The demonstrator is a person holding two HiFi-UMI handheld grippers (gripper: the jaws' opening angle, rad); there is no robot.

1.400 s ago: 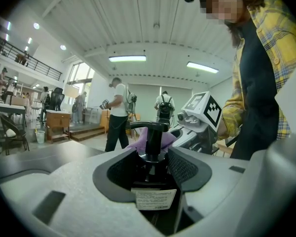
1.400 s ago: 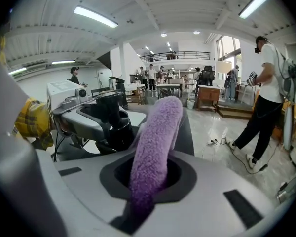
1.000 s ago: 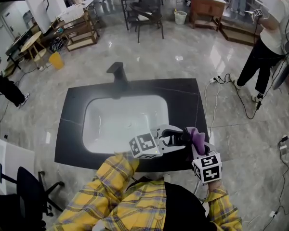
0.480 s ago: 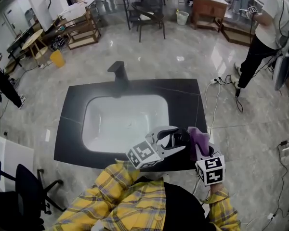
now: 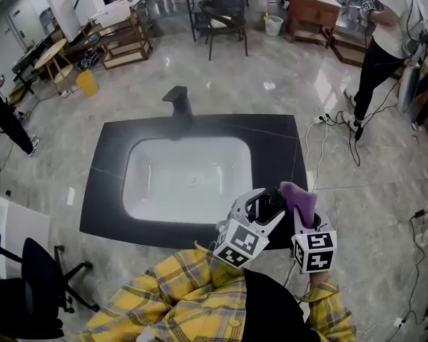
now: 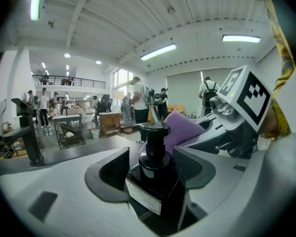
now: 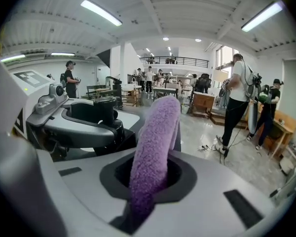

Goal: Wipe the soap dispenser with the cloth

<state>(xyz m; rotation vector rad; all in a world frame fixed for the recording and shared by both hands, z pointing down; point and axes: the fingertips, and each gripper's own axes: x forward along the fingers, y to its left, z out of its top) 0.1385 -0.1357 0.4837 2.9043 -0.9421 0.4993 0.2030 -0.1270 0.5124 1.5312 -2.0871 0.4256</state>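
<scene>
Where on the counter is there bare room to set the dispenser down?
The counter strip left of the basin is bare; so is the right strip toward the back corner. The faucet takes the middle behind the basin. Front right is crowded: dispenser and cloth.

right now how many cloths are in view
1: a purple cloth pinched in the right gripper's jaws, standing upright next to the black soap dispenser. Another under the sink counter would be hidden.
</scene>
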